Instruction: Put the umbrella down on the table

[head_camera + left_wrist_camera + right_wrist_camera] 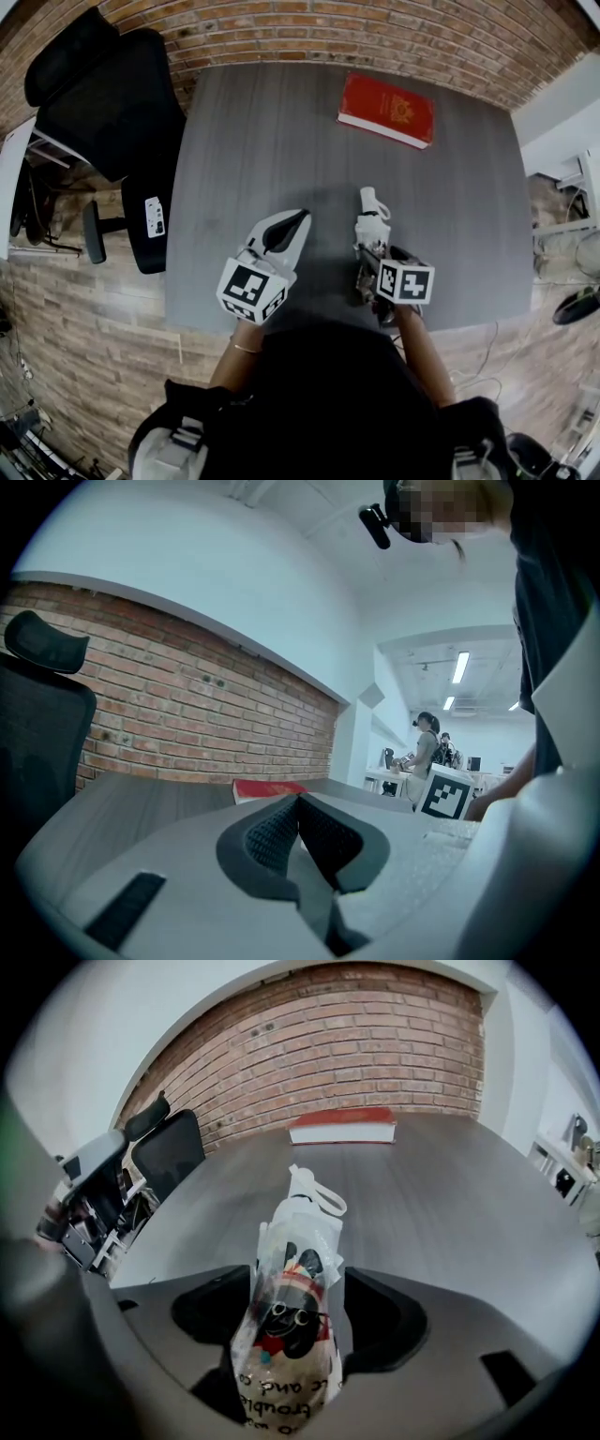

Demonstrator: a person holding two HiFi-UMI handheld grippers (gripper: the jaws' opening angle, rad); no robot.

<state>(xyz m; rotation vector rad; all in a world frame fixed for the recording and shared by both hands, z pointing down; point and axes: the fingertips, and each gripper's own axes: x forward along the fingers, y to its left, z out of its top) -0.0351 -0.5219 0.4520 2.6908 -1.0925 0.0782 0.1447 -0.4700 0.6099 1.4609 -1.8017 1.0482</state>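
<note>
A folded white umbrella (pixel 370 223) in a clear printed sleeve lies on the dark grey table (pixel 244 169), its strap end pointing away from me. In the right gripper view the umbrella (pixel 292 1279) runs lengthwise through the gap of my right gripper (pixel 298 1286), whose jaws stand wide; a thin gap shows beside the right pad, so it is open around the umbrella. From the head view the right gripper (pixel 373 267) sits over the umbrella's near end. My left gripper (pixel 298 223) hovers to the left of the umbrella, shut, with nothing in it (pixel 300 803).
A red book (pixel 386 109) lies at the table's far side by the brick wall. A black office chair (pixel 103 94) stands off the table's far left corner. People (pixel 427 742) work at desks in the room beyond, seen in the left gripper view.
</note>
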